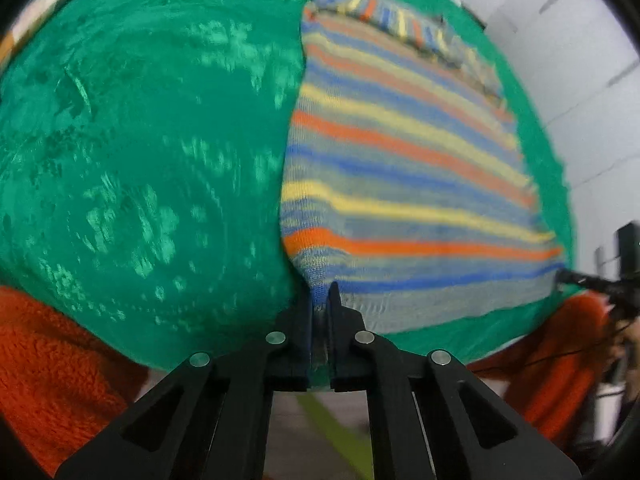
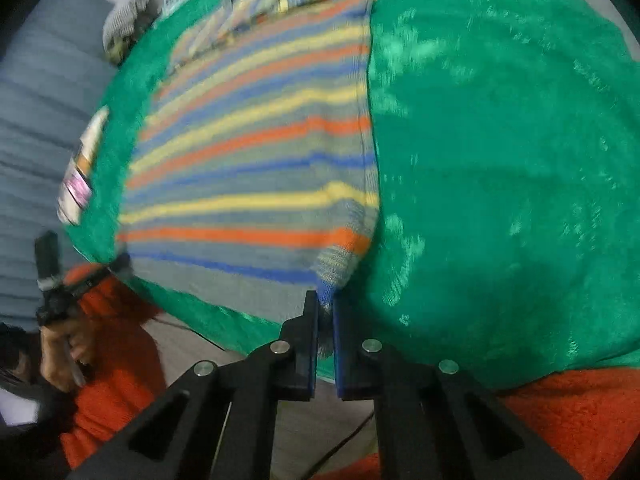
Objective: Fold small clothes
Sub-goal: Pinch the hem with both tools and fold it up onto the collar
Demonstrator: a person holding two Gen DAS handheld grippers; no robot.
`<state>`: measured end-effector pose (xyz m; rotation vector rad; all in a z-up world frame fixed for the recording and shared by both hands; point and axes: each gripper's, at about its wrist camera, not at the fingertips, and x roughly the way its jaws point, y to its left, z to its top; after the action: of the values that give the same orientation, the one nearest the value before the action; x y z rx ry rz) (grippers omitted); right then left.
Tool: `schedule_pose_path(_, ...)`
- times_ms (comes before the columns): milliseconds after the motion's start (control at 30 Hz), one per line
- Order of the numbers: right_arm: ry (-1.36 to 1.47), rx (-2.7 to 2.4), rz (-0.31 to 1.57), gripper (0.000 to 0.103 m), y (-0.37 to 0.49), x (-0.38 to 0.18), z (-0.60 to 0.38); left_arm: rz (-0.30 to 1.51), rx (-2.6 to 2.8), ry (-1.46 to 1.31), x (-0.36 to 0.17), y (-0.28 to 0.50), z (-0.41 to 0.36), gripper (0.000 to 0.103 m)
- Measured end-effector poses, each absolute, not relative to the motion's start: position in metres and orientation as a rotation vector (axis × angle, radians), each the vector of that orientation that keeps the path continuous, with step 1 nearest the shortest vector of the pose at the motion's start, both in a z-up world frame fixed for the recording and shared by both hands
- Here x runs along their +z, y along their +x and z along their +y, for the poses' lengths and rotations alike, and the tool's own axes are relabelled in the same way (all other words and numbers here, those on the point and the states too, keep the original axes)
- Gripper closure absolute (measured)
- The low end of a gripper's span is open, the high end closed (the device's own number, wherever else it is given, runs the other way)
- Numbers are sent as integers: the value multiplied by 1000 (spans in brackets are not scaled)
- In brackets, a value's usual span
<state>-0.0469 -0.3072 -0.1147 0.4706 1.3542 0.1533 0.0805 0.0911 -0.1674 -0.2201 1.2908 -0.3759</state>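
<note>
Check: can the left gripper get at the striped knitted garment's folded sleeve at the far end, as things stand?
Probably not yet. The left gripper is shut on the near corner of the striped knitted garment; the folded sleeve lies at the far end on the green cloth, nothing blocking it.

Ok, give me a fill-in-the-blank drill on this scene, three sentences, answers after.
1. The knitted garment with orange, yellow and blue bands has a ____ pattern.
2. It lies on a fuzzy cloth coloured ____.
3. The left claw and right claw are each shut on a near ____ of the garment.

Missing words: striped; green; corner
</note>
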Motion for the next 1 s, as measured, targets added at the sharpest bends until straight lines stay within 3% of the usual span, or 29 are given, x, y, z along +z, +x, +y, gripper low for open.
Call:
schedule_pose_path(200, 654, 223, 1180, 97, 0, -69, -339, 1181, -447, -333, -106, 176, 97, 100)
schedule_pose_path(400, 715, 176, 981, 97, 137, -41, -380, 1070, -406, -228, -82, 340, 52, 98)
schedule_pose_path(467, 738, 162, 929, 96, 194, -47, -393, 1071, -369, -202, -94, 406, 34, 88)
schedule_pose_path(533, 741, 128, 871, 88, 244, -62, -404, 1115, -282, -228, -111, 450, 32, 56)
schedule_pose_path(567, 726, 81, 845, 81, 256, -65, -410, 1112, -232, -266, -116, 465, 35, 53)
schedule_pose_path(700, 698, 21, 841, 81, 268, -81, -414, 1049, -293, -286, -120, 450, 43, 39)
schedule_pose_path(867, 445, 167, 873, 81, 247, -66, -370, 967, -412, -189, -124, 379, 35, 32)
schedule_pose_path(1000, 381, 342, 999, 67, 223, -90, -329, 1069, -361, 75, -170, 330, 15, 34)
